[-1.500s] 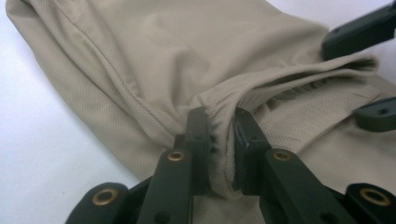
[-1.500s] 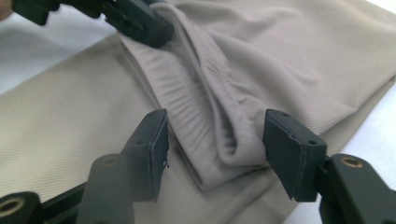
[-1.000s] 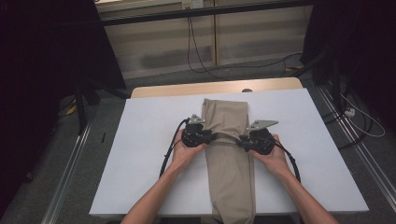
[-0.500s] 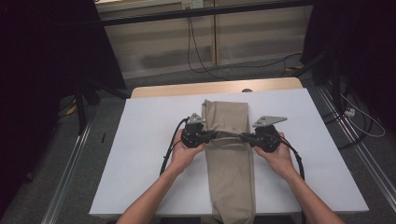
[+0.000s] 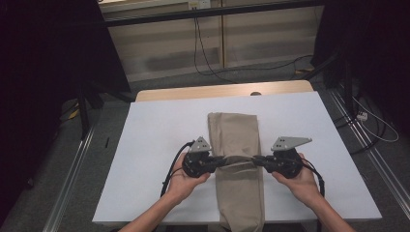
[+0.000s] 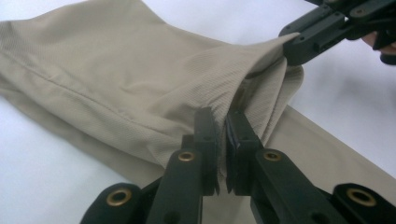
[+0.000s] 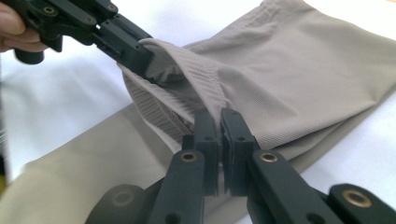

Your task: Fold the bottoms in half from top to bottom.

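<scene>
since the earlier frame both hands had lifted slightly and drawn apart, the jaws having just been closing, so the left gripper and the right gripper each pinched an opposite edge of the folded khaki trousers, raised between them above the white table.

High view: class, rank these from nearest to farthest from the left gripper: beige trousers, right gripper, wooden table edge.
1. Beige trousers: clamped in the left gripper.
2. Right gripper: across the cloth, on its other edge.
3. Wooden table edge: far side.
</scene>
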The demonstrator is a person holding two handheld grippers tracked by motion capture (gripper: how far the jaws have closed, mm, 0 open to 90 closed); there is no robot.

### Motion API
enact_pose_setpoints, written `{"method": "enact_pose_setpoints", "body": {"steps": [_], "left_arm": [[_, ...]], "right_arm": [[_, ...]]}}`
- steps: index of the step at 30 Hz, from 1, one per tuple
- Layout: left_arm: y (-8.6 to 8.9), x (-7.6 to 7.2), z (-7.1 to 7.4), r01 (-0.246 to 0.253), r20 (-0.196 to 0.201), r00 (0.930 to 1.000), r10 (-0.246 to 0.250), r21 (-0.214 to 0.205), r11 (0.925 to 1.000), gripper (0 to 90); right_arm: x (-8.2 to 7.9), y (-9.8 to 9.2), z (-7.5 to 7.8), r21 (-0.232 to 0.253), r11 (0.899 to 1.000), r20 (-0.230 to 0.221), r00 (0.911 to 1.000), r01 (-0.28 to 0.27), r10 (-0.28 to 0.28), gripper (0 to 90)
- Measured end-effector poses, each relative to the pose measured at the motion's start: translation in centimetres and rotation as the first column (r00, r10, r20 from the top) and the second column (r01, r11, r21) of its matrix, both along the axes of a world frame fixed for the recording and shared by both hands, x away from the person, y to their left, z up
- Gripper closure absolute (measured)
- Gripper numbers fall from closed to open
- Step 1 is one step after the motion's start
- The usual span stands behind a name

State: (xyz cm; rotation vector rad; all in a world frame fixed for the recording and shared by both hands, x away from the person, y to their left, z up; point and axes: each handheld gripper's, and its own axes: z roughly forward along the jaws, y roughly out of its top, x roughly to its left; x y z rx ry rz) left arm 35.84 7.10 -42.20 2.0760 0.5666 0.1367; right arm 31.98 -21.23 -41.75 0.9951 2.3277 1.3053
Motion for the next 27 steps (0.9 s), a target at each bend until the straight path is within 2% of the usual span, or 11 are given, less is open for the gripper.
{"method": "enact_pose_setpoints", "body": {"steps": [12,15,22,25,27], "left_arm": [[1.3,-5.2,0.3,0.092,0.0,0.9958,-0.092,0.004,0.9957,84.8],[1.3,-6.8,0.2,0.118,-0.011,0.993,-0.117,0.024,0.9928,84.8],[1.7,-9.4,-0.5,0.158,-0.023,0.9873,-0.157,0.028,0.9871,84.8],[1.5,-10.3,-1.1,0.174,-0.032,0.9846,-0.172,0.067,0.9825,84.8],[1.4,-10.6,-1.5,0.184,-0.039,0.9827,-0.181,0.076,0.9801,84.7]], "right_arm": [[-6.2,0.7,0.3,0.004,0.998,-0.005,0.9979,-0.064,0.064,86.7],[-7.7,0.7,0.1,0.009,0.997,-0.011,0.9974,-0.071,0.071,86.7],[-10.6,0.9,-0.4,0.004,0.993,-0.031,0.9928,-0.116,0.116,86.6],[-11.3,1.1,-1.1,-0.007,0.991,-0.055,0.9899,-0.131,0.131,86.6],[-11.9,1.3,-1.3,-0.036,0.989,-0.055,0.9884,-0.144,0.142,86.5]]}}
